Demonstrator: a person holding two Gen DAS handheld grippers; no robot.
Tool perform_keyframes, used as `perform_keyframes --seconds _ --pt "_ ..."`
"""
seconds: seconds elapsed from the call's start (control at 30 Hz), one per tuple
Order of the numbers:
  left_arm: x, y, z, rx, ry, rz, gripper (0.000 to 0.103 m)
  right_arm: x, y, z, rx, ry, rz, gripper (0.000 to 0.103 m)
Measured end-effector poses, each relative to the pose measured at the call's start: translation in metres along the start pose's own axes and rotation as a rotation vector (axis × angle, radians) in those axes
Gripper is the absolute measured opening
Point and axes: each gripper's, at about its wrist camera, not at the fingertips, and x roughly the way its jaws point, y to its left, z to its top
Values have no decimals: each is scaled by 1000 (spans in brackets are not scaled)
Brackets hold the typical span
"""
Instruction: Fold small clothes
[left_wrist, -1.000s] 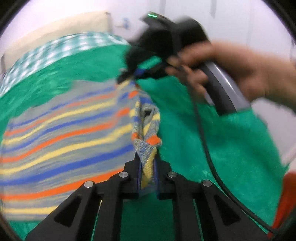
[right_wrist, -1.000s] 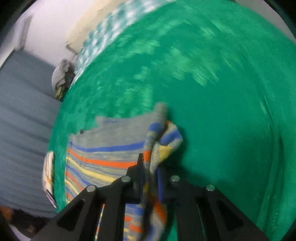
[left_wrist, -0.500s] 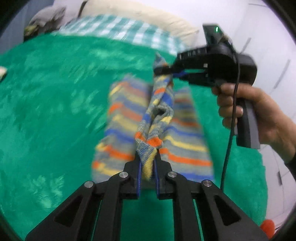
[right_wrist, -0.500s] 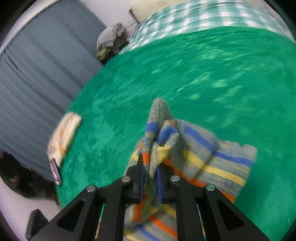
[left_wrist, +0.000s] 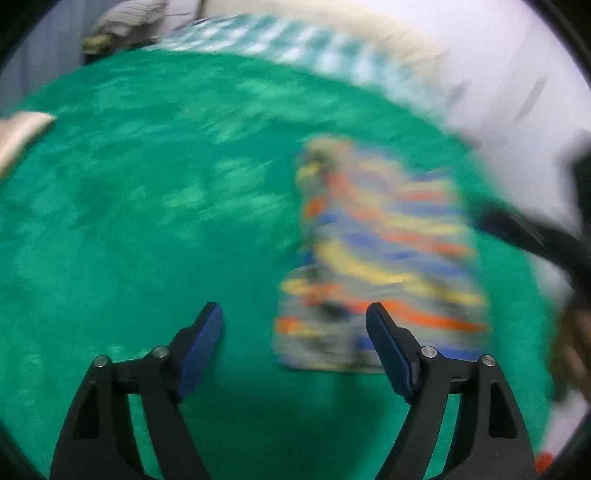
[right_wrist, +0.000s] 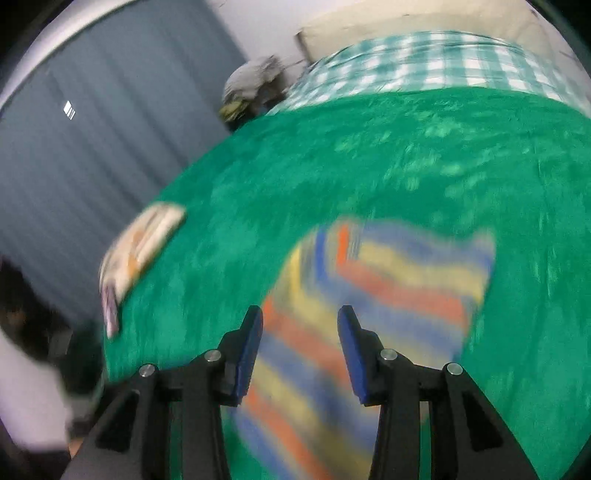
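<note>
The striped knit garment (left_wrist: 380, 251), grey with blue, orange and yellow bands, lies folded on the green blanket (left_wrist: 147, 184). My left gripper (left_wrist: 291, 314) hovers over its near left corner. Its jaws are opening wide and the blue pads grip nothing. In the right wrist view the garment (right_wrist: 399, 280) spreads out under my right gripper (right_wrist: 300, 317). Those jaws are opening too, with the cloth lying below them, not pinched. The right gripper (left_wrist: 535, 236) shows as a dark blur at the right edge of the left wrist view. Both views are blurred by motion.
A folded cream item (right_wrist: 144, 243) lies near the blanket's left edge. A checked sheet (right_wrist: 424, 62) covers the far end of the bed, with a pile of clothes (right_wrist: 255, 85) beside it. Grey curtains (right_wrist: 92, 155) hang on the left. A hand (left_wrist: 569, 339) shows at the right.
Both grippers held a bunched fold of the garment shut between their pads. Now both have let go and opened, and the garment lies flat on the blanket. Both views have swung.
</note>
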Motion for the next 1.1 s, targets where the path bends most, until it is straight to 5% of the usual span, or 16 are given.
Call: perform_keyframes --seconds 0.07,0.13,0.2,0.33,0.7,0.77,0.9,1.1 --pt "1 13 -5 -41 60 51 76 10 2 -41 21 87 9 51" --pt "-12 19 -9 -74 65 18 77 37 3 -86 -13 254 -149 48" --pt "-33 17 -15 -34 24 61 84 23 18 -106 -56 176 -193 50" --pt "-58 20 -18 20 -35 118 89 -21 37 -120 53 44 -129 78" --pt "-83 24 -23 56 -69 130 89 -50 44 -149 93 -5 -223 79" --pt "-79 24 -18 66 -59 90 90 -49 43 -147 87 -6 -231 79" --pt "-59 37 11 42 -42 -144 95 -51 23 -140 114 -20 -237 79" --pt "34 20 73 109 112 -237 96 -39 -53 -84 315 -119 -172 79"
